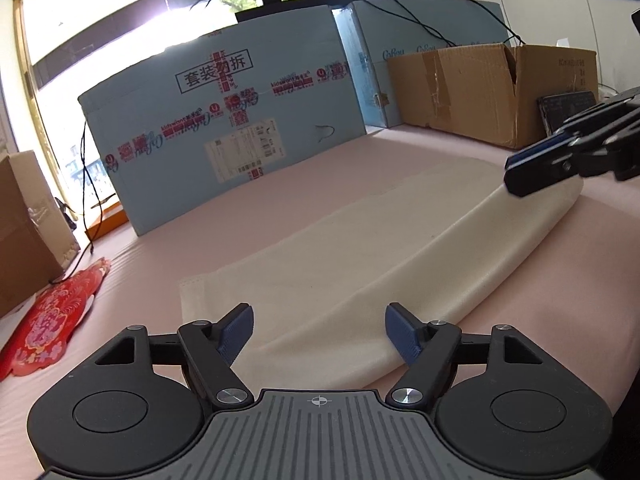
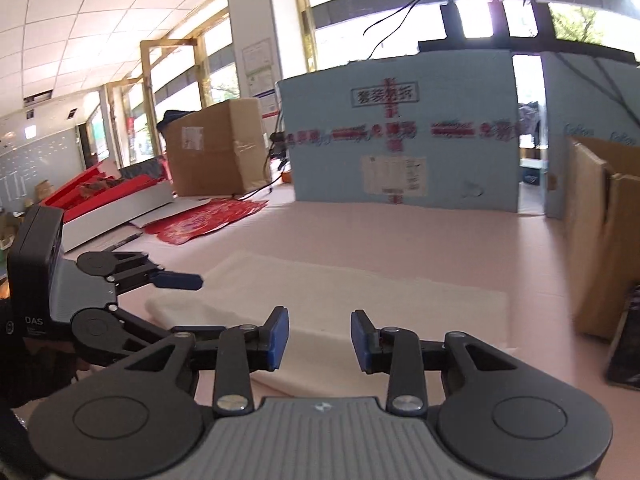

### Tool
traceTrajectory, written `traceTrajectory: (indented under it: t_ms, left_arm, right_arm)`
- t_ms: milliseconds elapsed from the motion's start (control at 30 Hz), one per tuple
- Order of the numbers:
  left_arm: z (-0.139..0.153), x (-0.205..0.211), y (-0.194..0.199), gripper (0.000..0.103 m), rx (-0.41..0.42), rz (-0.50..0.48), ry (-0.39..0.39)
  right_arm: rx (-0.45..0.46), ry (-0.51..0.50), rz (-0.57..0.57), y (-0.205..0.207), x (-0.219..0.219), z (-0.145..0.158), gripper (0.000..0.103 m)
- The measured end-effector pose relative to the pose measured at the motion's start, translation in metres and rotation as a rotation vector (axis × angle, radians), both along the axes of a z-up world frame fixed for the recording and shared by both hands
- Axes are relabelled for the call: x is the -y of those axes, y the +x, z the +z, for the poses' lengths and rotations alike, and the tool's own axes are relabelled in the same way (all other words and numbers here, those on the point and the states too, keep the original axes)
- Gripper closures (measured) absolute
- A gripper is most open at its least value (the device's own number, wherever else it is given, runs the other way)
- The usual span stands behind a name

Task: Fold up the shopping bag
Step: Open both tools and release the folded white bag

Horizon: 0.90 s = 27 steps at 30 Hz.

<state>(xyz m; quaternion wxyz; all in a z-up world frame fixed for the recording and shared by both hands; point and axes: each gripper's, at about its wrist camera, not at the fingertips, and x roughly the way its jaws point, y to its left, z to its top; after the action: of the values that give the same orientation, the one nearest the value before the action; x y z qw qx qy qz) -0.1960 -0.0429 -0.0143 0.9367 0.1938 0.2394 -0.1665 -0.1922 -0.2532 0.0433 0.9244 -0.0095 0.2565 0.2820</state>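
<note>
From the left wrist, the left gripper (image 1: 319, 330) stands wide apart with nothing pinched, its pads over the near end of the cream shopping bag (image 1: 360, 264), which lies folded on the pink table (image 1: 280, 188) and runs toward 2 o'clock, where the right gripper (image 1: 516, 178) reaches in. From the right wrist, the right gripper (image 2: 319, 340) is parted and empty above the bag (image 2: 340, 292), the left gripper (image 2: 188, 280) at 9 o'clock.
</note>
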Motion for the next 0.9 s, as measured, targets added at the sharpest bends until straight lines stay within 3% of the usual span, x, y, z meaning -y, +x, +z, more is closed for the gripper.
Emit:
traceTrajectory:
  t_ms: [167, 267, 400, 567, 700, 767, 900]
  left_arm:
    - [0.001, -0.010, 0.002, 0.029, -0.013, 0.011, -0.032]
    - [0.002, -0.020, 0.005, 0.028, -0.028, 0.032, -0.075]
    - [0.004, -0.037, 0.006, 0.027, -0.037, 0.099, -0.107]
    - [0.007, -0.061, 0.004, 0.026, -0.031, 0.199, -0.118]
    - [0.007, -0.062, 0.003, 0.025, -0.026, 0.202, -0.119]
    - [0.007, -0.062, 0.004, 0.025, -0.023, 0.198, -0.114]
    - [0.007, -0.063, 0.004, 0.024, -0.024, 0.191, -0.112]
  right_arm:
    - [-0.050, -0.175, -0.149, 0.013, -0.005, -0.024, 0.074]
    - [-0.039, -0.197, -0.252, 0.005, 0.017, -0.027, 0.073]
    - [-0.025, -0.208, -0.328, -0.006, 0.041, -0.033, 0.058]
    - [0.000, -0.176, -0.309, -0.020, 0.053, -0.030, 0.055]
    - [0.042, -0.168, -0.273, -0.038, 0.062, -0.017, 0.049]
    - [0.070, -0.222, -0.231, -0.044, 0.057, -0.013, 0.044]
    - [0.177, -0.500, -0.067, -0.053, 0.025, -0.014, 0.044]
